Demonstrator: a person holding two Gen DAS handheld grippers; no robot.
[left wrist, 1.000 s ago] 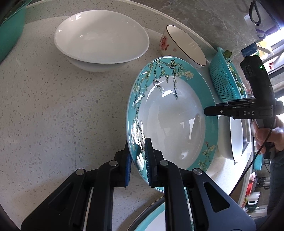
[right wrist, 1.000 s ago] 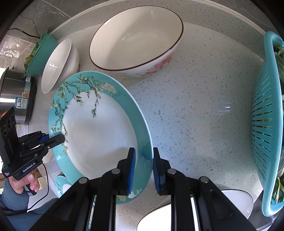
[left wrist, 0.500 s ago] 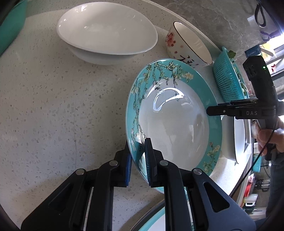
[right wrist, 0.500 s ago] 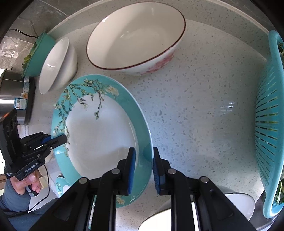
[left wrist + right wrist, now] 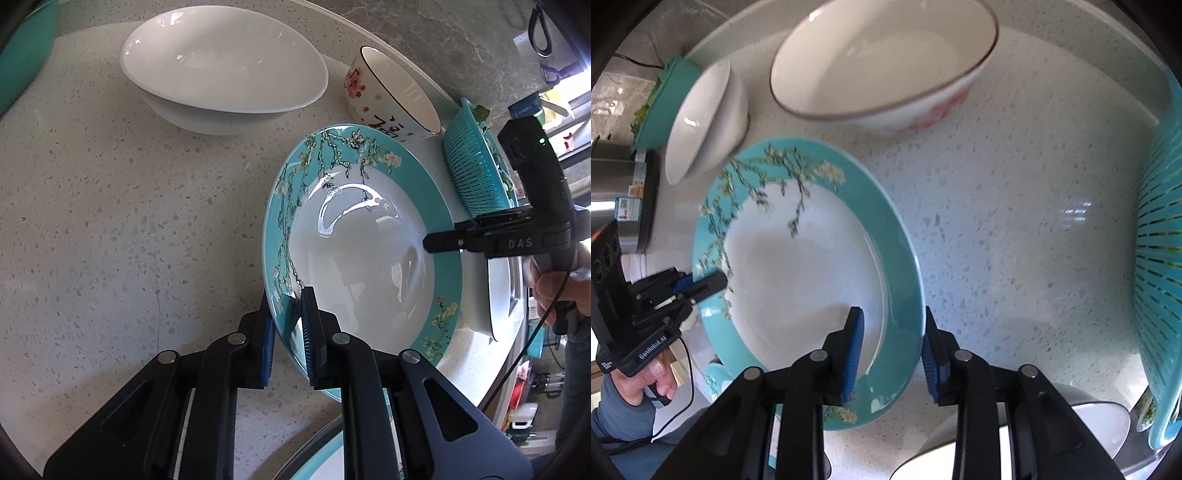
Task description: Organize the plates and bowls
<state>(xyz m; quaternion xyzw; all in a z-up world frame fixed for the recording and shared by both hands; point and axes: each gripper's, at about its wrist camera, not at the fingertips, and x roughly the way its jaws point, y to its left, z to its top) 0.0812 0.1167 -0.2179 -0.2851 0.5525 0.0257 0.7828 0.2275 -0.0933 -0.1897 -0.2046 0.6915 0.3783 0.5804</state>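
A teal-rimmed plate with a blossom pattern (image 5: 362, 251) lies low over the speckled counter. My left gripper (image 5: 288, 332) is shut on its near rim. In the right wrist view the same plate (image 5: 798, 266) fills the middle. My right gripper (image 5: 892, 343) is open, its blue pads spread on either side of the rim without pressing it. A white oval bowl (image 5: 225, 66) stands at the back left. A floral bowl with a dark rim (image 5: 391, 99) stands behind the plate and also shows in the right wrist view (image 5: 882, 59).
A teal colander (image 5: 476, 166) stands at the right, also seen in the right wrist view (image 5: 1160, 258). Another white bowl (image 5: 1071, 443) and a second teal plate (image 5: 332, 461) lie near the front. A steel pot (image 5: 617, 199) stands far left.
My right gripper has opened and let go of the plate rim. The plate has sunk lower toward the counter, with my left gripper still clamped on it.
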